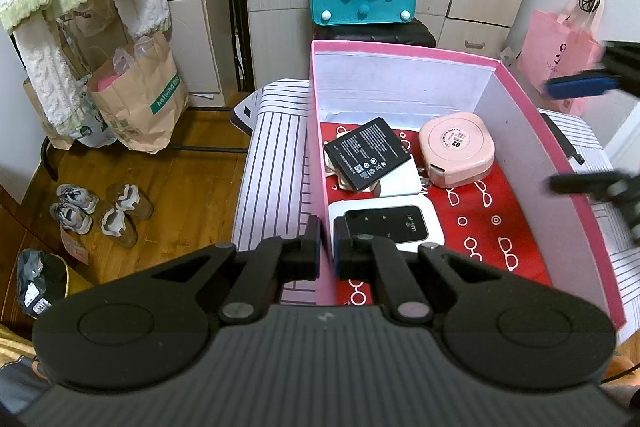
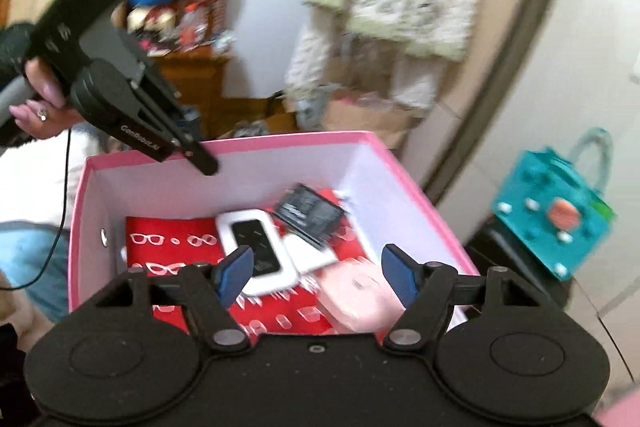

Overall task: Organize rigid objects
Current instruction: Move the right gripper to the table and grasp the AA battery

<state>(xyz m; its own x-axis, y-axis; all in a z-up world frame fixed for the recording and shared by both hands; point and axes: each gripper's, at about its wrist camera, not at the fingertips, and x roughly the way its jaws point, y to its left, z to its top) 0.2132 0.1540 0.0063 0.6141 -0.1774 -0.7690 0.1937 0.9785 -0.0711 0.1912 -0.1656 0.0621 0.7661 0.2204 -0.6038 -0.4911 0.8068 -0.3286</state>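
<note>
Left gripper [image 1: 327,239] is clamped on the pink box [image 1: 400,47] wall at six o'clock. Right gripper [image 2: 316,277], jaws apart and empty, hangs over the pink case [image 2: 356,301]; bare red lining [image 1: 480,227] lies at four o'clock.

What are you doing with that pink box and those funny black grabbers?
A person holds a grabber in each hand and is tidying small hard things into the pink box. The left gripper is clamped on the box's near wall. The right gripper hangs open and empty above the box. Inside, on a red cloth, lie a white Wi-Fi gadget, a black battery and a round pink case.
</note>
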